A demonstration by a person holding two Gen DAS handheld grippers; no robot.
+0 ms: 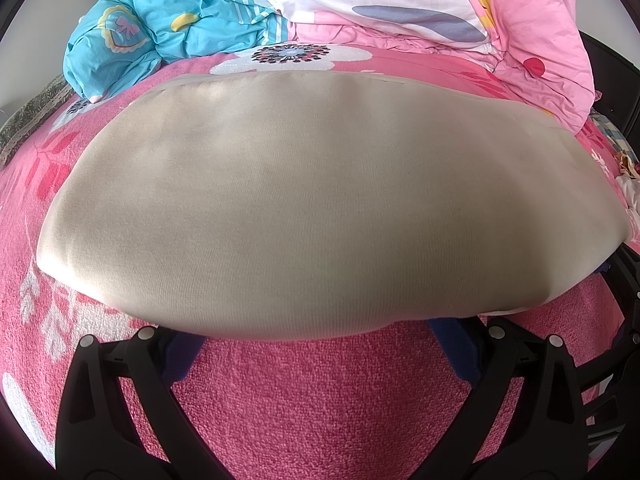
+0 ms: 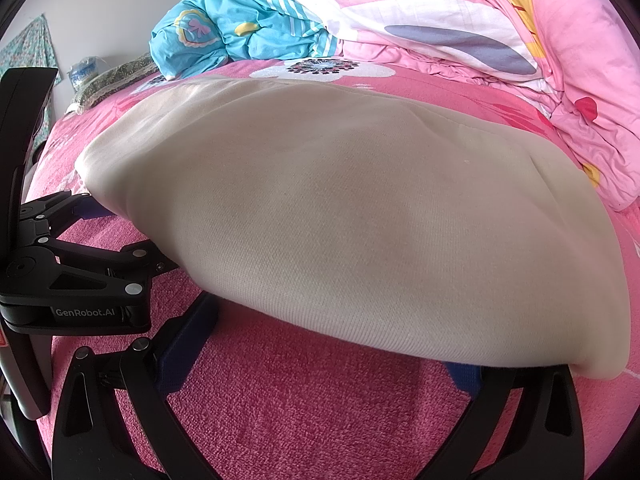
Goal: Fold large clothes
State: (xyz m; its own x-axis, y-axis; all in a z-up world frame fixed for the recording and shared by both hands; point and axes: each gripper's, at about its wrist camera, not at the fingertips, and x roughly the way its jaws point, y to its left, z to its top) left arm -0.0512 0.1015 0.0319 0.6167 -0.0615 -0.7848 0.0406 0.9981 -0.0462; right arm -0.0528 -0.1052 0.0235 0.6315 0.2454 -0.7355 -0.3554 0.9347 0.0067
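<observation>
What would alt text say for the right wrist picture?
A folded cream garment lies on a pink floral bedspread, the right tool open at its near edge. The left tool reaches its left side.

Two black grippers, held low and side by side. Left gripper spread wide, blue-padded fingers far apart, tips reaching under the near edge of the cloth. Right gripper likewise spread wide, blue pads on its fingers, tips hidden beneath the same edge. From the right wrist view, left gripper seen close alongside, angled inward, tips also hidden. Nothing clamped by either.
</observation>
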